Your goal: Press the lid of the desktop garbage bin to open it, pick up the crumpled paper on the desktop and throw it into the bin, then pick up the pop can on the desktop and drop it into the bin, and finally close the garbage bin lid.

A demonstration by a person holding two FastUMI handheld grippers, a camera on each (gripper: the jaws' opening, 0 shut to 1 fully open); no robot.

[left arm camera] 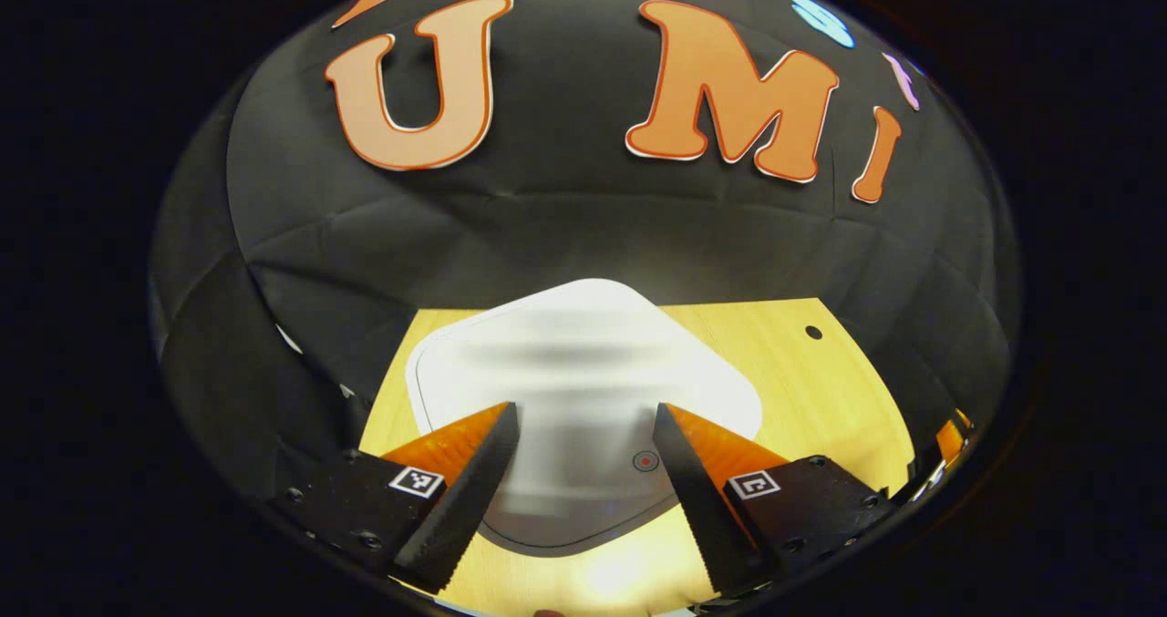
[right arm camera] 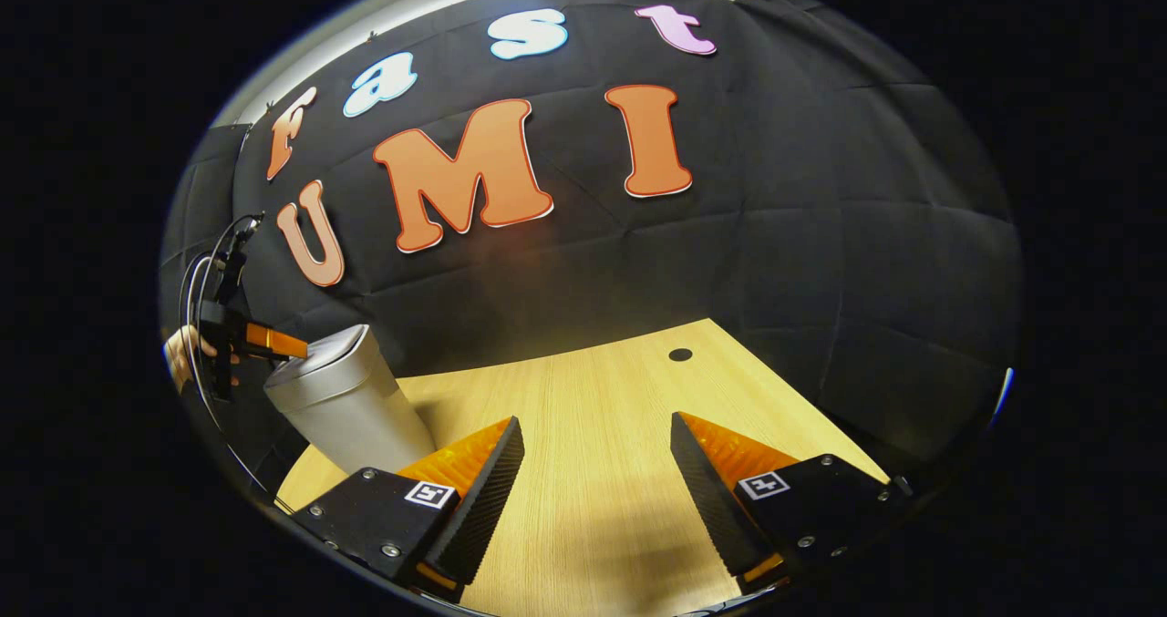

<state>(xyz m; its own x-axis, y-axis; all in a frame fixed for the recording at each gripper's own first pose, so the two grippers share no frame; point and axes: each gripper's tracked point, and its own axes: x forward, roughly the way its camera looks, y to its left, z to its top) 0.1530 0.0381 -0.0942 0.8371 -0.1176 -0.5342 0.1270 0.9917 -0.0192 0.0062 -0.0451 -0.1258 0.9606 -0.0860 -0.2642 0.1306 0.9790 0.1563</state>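
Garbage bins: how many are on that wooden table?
1. The garbage bin stands at the table's left side in the right gripper view, under the left gripper. Others may be hidden.

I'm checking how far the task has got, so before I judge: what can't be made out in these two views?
- Left gripper view: the white rounded bin lid is motion-blurred, so whether it is open or shut is unclear.
- Left gripper view: the left gripper has its open fingers covering the lid's front corners.
- Right gripper view: the silver-grey bin sits small at the picture's edge; its inside is hidden by its wall and lid.
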